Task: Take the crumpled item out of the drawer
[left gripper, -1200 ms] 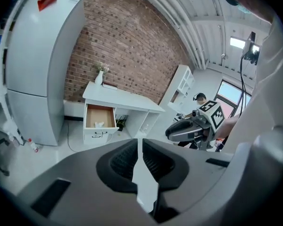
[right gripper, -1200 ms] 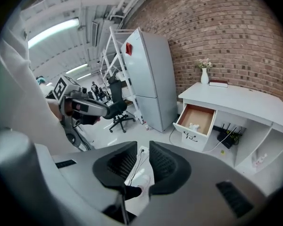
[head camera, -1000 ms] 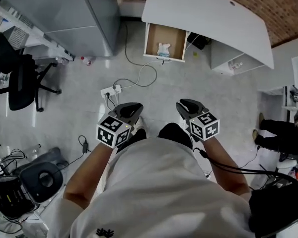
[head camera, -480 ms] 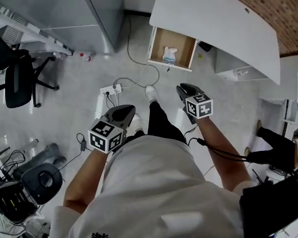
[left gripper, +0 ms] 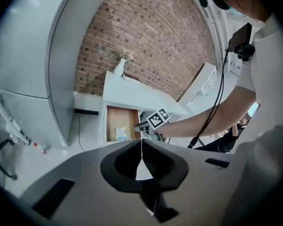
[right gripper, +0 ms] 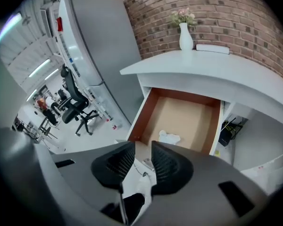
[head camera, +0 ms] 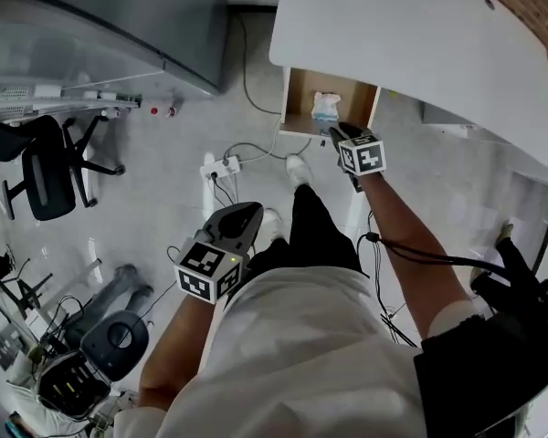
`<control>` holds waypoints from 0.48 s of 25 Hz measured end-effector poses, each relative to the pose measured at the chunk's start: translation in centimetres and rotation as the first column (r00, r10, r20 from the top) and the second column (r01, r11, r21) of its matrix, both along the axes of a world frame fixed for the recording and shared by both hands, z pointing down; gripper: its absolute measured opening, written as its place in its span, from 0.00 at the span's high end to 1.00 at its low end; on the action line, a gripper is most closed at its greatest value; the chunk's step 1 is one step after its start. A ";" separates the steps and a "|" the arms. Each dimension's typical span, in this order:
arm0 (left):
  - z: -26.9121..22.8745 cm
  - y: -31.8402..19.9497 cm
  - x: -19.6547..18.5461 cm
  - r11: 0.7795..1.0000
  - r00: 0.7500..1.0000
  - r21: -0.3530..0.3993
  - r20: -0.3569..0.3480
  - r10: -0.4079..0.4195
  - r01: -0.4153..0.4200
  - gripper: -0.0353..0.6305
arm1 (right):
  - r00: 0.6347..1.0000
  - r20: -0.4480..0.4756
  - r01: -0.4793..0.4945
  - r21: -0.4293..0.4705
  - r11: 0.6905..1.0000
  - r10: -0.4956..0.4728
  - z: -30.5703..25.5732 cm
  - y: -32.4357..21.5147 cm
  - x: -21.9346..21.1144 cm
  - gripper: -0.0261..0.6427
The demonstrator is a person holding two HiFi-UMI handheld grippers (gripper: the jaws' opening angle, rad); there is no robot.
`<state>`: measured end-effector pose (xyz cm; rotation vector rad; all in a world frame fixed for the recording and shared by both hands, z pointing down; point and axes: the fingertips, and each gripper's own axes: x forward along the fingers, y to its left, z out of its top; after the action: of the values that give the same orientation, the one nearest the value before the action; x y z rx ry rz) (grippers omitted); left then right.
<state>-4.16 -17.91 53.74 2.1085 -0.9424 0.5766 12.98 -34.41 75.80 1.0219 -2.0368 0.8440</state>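
Drawer (head camera: 300,99): open, at your 12 o'clock. Crumpled item (head camera: 325,106): inside, untouched. Your right tool (head camera: 334,133): jaws just opening, nothing between them, at the drawer's front. Left tool (head camera: 248,212): clenched, empty. Remaining: grasp, lift out.

The desk top (head camera: 411,35) covers the far part of the drawer (head camera: 301,99), and the head view's top edge cuts the desk top off. The crumpled item (head camera: 325,107) is too small for you to tell its material. In the right gripper view, your right gripper (right gripper: 142,143) hides much of the drawer's near edge.
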 end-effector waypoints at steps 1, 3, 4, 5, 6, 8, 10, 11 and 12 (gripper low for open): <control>0.2 -1.0 0.4 1.000 1.000 0.000 0.003 0.010 -0.010 0.91 | 1.000 -0.012 0.001 -0.014 1.000 -0.001 1.4 -1.0 0.1 0.76; 0.7 -2.7 1.0 1.000 1.000 -0.001 0.008 0.017 -0.017 0.91 | 0.999 -0.043 -0.003 -0.045 0.999 0.001 3.8 -2.7 0.3 0.75; 0.9 -3.4 1.1 1.000 1.000 -0.006 0.011 0.014 -0.014 0.91 | 0.998 -0.057 -0.003 -0.062 0.998 -0.001 5.0 -3.4 0.2 0.75; 1.2 -4.0 1.1 1.000 1.000 -0.012 0.013 0.011 -0.010 0.91 | 0.998 -0.068 -0.003 -0.079 0.997 -0.003 6.1 -4.0 0.1 0.74; 1.5 -4.5 1.2 1.000 1.000 -0.020 0.014 0.008 -0.007 0.91 | 0.997 -0.077 -0.004 -0.095 0.995 -0.004 7.2 -4.6 0.0 0.73; 2.1 -5.5 1.3 0.999 1.000 -0.036 0.011 0.003 -0.003 0.91 | 0.996 -0.095 -0.008 -0.123 0.992 -0.004 9.3 -5.8 0.0 0.72; 2.8 -6.3 1.3 0.999 1.000 -0.050 0.011 -0.004 0.004 0.91 | 0.994 -0.113 -0.007 -0.144 0.990 -0.010 11.2 -7.1 -0.2 0.72; 3.2 -6.6 1.3 0.998 1.000 -0.059 0.014 -0.009 0.010 0.91 | 0.992 -0.122 -0.004 -0.154 0.988 -0.015 12.1 -7.6 -0.2 0.72; 3.5 -6.8 1.2 0.997 1.000 -0.071 0.017 -0.015 0.016 0.91 | 0.991 -0.131 -0.001 -0.167 0.986 -0.022 12.9 -7.9 -0.3 0.72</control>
<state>-2.97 -24.75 57.23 2.0341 -0.9327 0.6114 12.71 -42.33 88.72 0.9475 -1.8257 0.9005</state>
